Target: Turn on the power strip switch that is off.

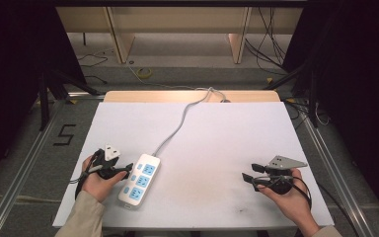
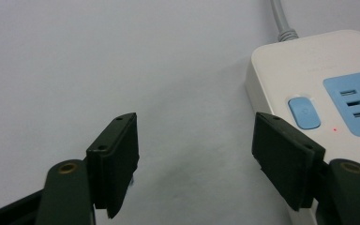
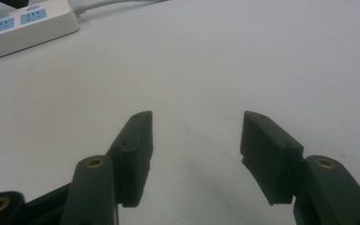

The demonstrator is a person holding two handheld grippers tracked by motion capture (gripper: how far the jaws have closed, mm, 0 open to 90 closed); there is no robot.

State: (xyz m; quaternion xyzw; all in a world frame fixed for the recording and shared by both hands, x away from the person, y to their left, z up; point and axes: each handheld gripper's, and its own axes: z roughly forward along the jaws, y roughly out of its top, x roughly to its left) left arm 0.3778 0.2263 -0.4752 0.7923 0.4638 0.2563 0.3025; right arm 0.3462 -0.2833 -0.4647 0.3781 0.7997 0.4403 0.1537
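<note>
The power strip (image 1: 139, 179) is laid on the white table (image 1: 217, 148), just beside the left gripper (image 1: 121, 170), whose jaws are spread wide and empty, one jaw close over the strip's edge. Its cord (image 1: 177, 126) is run to the far edge. The right gripper (image 1: 249, 173), also held wide and empty, is kept well apart, with bare tabletop between. In the left gripper view the strip (image 2: 318, 84) is cut off at the frame.

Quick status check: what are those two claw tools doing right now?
Left gripper open, empty, beside white power strip with blue sockets. Right gripper open, empty, over bare white tabletop. Nothing between them.
</note>
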